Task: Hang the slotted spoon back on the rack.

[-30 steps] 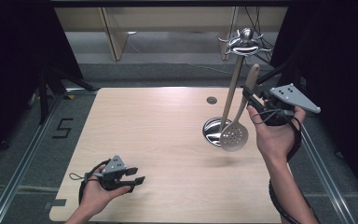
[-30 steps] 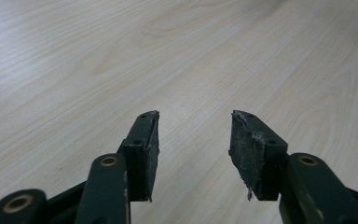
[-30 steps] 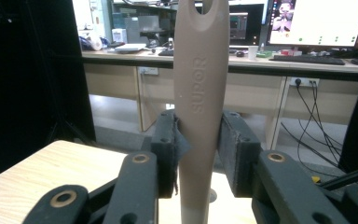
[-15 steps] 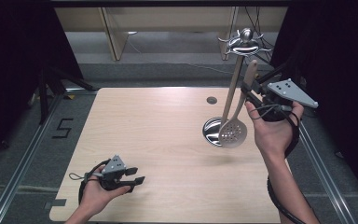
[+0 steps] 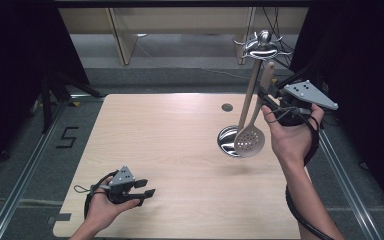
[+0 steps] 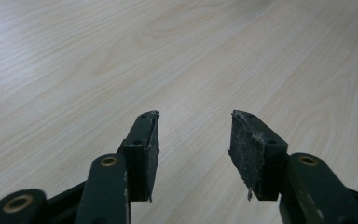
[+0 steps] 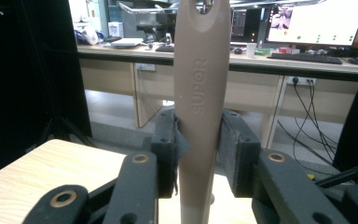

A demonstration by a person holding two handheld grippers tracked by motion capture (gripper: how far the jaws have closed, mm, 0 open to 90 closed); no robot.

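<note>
A slotted spoon (image 5: 250,141) with a beige handle (image 7: 200,93) hangs bowl-down over the right part of the wooden table (image 5: 170,140). My right gripper (image 5: 269,97) is shut on the handle's middle, and both pads press it in the right gripper view. The handle's tip reaches up beside the steel utensil rack's hooked top (image 5: 261,45). The rack's pole (image 5: 248,97) and round base (image 5: 227,141) stand just left of the spoon. Low at the table's front left, my left gripper (image 5: 147,188) is open, with bare wood between its pads (image 6: 244,149).
A small dark grommet hole (image 5: 227,107) sits in the table behind the rack base. Desks, monitors and cables stand beyond the table's far edge. Metal floor rails (image 5: 25,175) run along both sides of the table.
My right gripper has raised the spoon slightly, bringing the handle tip closer to the rack's top. The left gripper has stayed put.
</note>
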